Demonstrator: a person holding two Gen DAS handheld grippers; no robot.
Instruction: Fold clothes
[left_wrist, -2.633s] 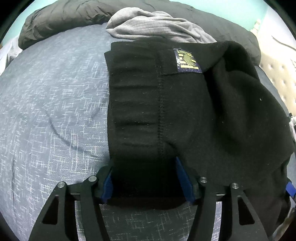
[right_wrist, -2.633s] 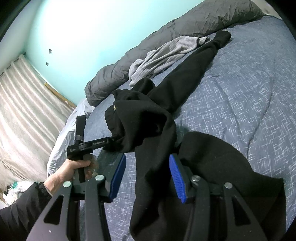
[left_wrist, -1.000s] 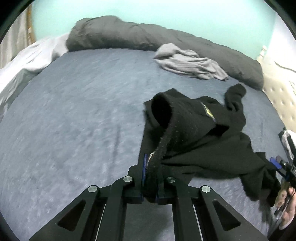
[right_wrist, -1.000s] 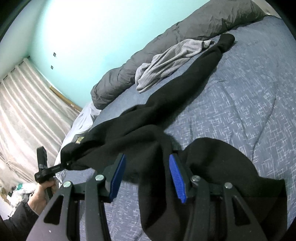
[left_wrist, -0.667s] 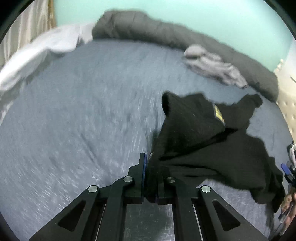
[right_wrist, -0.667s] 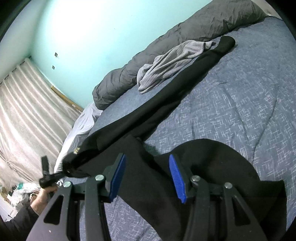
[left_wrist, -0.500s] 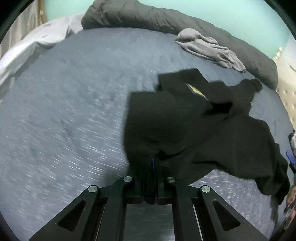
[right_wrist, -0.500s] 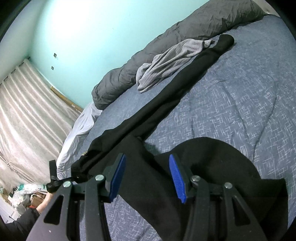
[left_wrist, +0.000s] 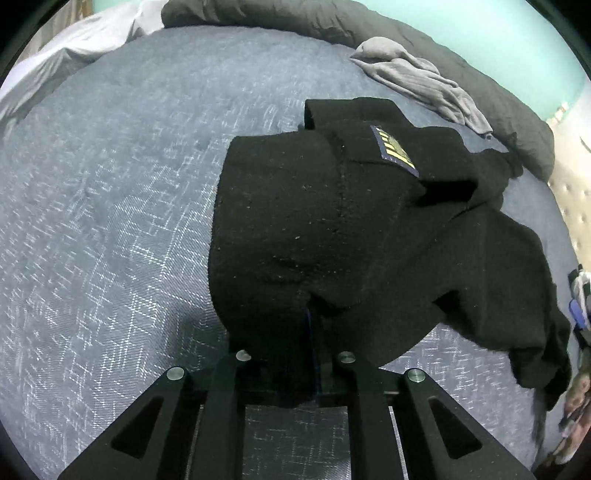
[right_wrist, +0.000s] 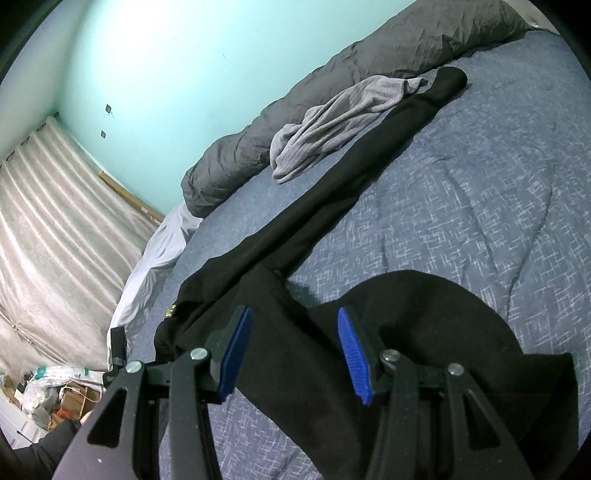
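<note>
Black trousers (left_wrist: 332, 229) with a yellow and blue label (left_wrist: 395, 149) lie on the blue bedcover (left_wrist: 110, 221). Their waist end is heaped over my left gripper (left_wrist: 295, 325) and hides the fingertips. The jaws are opening, still narrow, with black fabric pinched between them. In the right wrist view one trouser leg (right_wrist: 369, 147) runs straight to the far side of the bed. My right gripper (right_wrist: 293, 354) stands open low over the near trouser fabric, its blue pads (right_wrist: 236, 350) clear of the cloth. The left gripper (right_wrist: 118, 350) shows at the far left.
A grey garment (right_wrist: 332, 122) lies crumpled at the far side beside the trouser leg. Behind it a dark grey duvet (right_wrist: 369, 74) is rolled along the turquoise wall. A white sheet (right_wrist: 155, 266), curtains and floor clutter are on the left; a padded headboard (left_wrist: 569, 192) is at right.
My left gripper has sunk toward the bed with the waist end, which now slumps flat over its fingers instead of hanging raised. The right gripper has stayed still.
</note>
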